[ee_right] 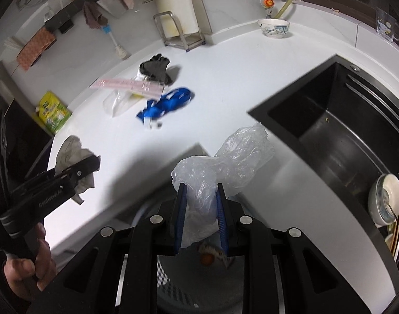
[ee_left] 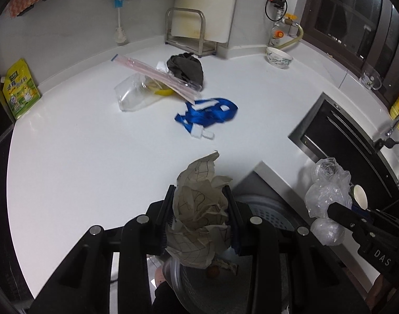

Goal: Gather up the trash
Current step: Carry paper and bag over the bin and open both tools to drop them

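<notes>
A crumpled sheet of beige paper [ee_left: 199, 209] with dark printed lines is clamped between the fingers of the left gripper [ee_left: 200, 216], which is held at the front edge of the white desk [ee_left: 81, 157]. A crumpled clear plastic bag [ee_right: 212, 183] is pinched between the blue-padded fingers of the right gripper [ee_right: 200, 209], likewise at the desk's front edge, just left of the black sink [ee_right: 343, 130]. Below both grippers a round bin [ee_left: 264, 209] with a perforated rim is seen, and some scraps lie inside it. In the right wrist view the left gripper is seen at the left, held by a hand [ee_right: 23, 267], with the paper in its fingers.

More items are left on the desk, well apart from both grippers: a blue ribbon [ee_left: 207, 112] with a white clip, a clear plastic container [ee_left: 131, 94] lying on its side, a long pink-striped zip bag [ee_left: 157, 74] laid over it, something yellow beneath that bag, and a dark cloth [ee_left: 186, 68] behind them. A patterned bowl [ee_left: 279, 57] is set near the back wall, and a yellow-green pouch [ee_left: 21, 89] is propped at the desk's left end. Stacked dishes [ee_right: 385, 201] are seen at the sink's right side.
</notes>
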Available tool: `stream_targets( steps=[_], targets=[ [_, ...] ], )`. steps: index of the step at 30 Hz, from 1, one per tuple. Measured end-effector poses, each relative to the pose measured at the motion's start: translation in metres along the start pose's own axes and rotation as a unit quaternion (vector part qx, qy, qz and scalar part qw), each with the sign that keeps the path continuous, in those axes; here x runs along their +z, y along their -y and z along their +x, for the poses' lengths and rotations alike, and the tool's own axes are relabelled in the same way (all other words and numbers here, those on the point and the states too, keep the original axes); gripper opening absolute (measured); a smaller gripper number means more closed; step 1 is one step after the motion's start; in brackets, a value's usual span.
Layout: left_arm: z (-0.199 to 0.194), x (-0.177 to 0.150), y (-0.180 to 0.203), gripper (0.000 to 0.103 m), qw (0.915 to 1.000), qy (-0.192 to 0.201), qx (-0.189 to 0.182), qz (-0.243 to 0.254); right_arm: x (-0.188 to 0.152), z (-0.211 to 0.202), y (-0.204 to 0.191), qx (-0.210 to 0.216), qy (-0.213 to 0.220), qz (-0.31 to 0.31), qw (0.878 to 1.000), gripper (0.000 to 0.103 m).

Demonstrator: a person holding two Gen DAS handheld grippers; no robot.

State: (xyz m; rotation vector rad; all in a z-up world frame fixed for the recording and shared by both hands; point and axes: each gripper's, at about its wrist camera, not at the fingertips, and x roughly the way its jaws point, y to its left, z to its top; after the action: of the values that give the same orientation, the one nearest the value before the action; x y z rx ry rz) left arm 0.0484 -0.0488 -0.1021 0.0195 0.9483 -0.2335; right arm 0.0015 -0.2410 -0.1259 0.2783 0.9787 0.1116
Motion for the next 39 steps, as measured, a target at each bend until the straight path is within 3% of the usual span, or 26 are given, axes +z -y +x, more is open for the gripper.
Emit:
stream_targets(
  steps=[11,18,28,39],
  targets=[
    [-0.025,-0.053,0.020,0.035,0.9996,-0.019,0.021,-0.004,-0.059,-0.011,-0.001,0.047,-0.041,-0.041,0.997,0.021],
    [-0.023,-0.072,0.020,0.035,0.9987,-0.040,0.033,0.000,-0.077,-0.002,-0.003,0.070,-0.061,-0.040,0.995,0.021],
    [0.008,-0.093,0.023,0.037,0.9970,-0.075,0.014,0.007,-0.094,0.029,0.008,0.060,-0.091,-0.017,0.994,0.021],
    [0.025,-0.098,0.026,0.049,0.9957,-0.091,0.007,0.012,-0.100,0.041,0.018,0.056,-0.102,-0.004,0.993,0.024]
  ],
)
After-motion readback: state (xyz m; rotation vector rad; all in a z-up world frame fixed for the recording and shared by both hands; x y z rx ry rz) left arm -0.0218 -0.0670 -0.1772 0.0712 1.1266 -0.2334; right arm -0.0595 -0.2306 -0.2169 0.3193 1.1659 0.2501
